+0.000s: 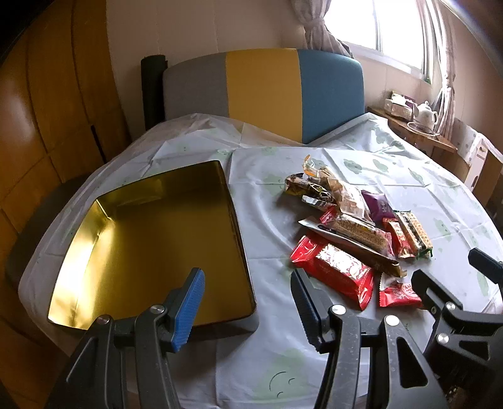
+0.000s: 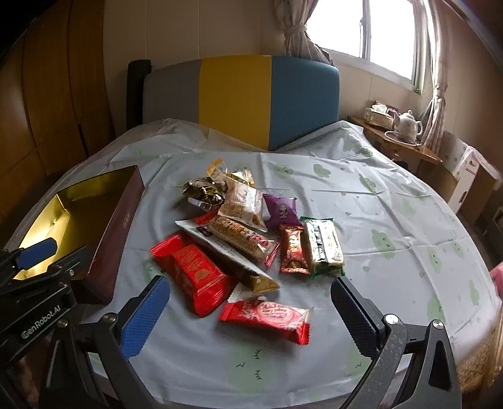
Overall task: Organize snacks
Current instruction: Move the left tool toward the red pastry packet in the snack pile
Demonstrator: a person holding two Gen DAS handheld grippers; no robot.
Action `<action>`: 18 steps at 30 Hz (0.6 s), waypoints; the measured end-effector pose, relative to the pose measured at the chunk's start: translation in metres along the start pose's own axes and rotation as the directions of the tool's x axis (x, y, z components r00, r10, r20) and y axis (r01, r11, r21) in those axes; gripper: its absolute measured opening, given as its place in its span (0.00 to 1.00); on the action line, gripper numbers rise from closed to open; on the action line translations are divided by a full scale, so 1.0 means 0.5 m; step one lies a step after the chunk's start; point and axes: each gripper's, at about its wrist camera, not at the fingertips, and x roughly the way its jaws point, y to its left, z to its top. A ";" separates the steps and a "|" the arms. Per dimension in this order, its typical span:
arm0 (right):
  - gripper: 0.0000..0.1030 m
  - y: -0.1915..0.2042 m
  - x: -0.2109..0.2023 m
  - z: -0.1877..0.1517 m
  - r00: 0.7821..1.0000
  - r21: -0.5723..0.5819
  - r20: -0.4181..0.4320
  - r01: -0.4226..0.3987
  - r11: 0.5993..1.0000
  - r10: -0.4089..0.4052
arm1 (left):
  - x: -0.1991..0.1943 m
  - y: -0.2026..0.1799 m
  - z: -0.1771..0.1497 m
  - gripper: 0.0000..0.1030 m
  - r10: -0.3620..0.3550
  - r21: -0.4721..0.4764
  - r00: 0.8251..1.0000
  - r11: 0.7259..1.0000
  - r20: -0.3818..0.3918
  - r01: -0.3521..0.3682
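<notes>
Crinkled foil and clear-film wrappers, heaped loosely as a pile of snacks (image 2: 248,232) on a glossy, creased plastic tablecloth (image 2: 393,220) printed with pale green cloud faces. Nearest in the right wrist view: a flat red bar wrapper (image 2: 265,316) with a white round emblem and serrated ends. Beside it, a plump red pouch (image 2: 193,272) with gold print, shiny and pillow-shaped. Further back: a long see-through sleeve of sesame-coloured bars (image 2: 242,236), a purple square packet (image 2: 281,210), a small red-and-gold packet (image 2: 294,248), a green-edged cracker pack (image 2: 323,243).

To the left of the pile, just apart from it, a rectangular tin box (image 1: 157,239), lidless, mirror-gold inside, dark maroon outside, with rounded corners and nothing in it.

Right gripper (image 2: 250,310) spread wide, holding nothing, ribbed blue pad on one finger and a dark pad on the other, straddling the red bar wrapper from above without clear contact. Left gripper (image 1: 248,302) partly open and likewise gripping nothing, poised over the near right corner of the tin box, one pad above the gold floor, the other over bare cloth close to the red pouch.

Behind the round table, a padded chair back (image 1: 264,91) in grey, yellow and teal panels. Varnished wooden doors (image 1: 47,110) on the left. On the right, a bright window (image 2: 361,28) with tied curtains, and a wooden side table (image 2: 405,148) carrying a white teapot (image 2: 408,124) and a tissue box (image 2: 378,116).
</notes>
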 end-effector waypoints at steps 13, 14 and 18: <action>1.00 -0.046 0.001 0.004 1.000 0.041 0.015 0.015 0.999 -0.016 | -0.007 -0.026 0.003 0.56 -0.030 0.023 0.997 0.999 0.065 0.028; 1.00 -0.049 0.001 0.005 1.000 0.044 0.018 0.018 0.999 -0.018 | -0.006 -0.026 0.003 0.56 -0.035 0.019 0.998 0.999 0.053 0.034; 1.00 -0.059 0.003 0.009 0.999 0.050 0.019 0.027 0.998 -0.028 | -0.002 -0.032 0.003 0.56 -0.037 0.029 0.998 0.999 0.044 0.036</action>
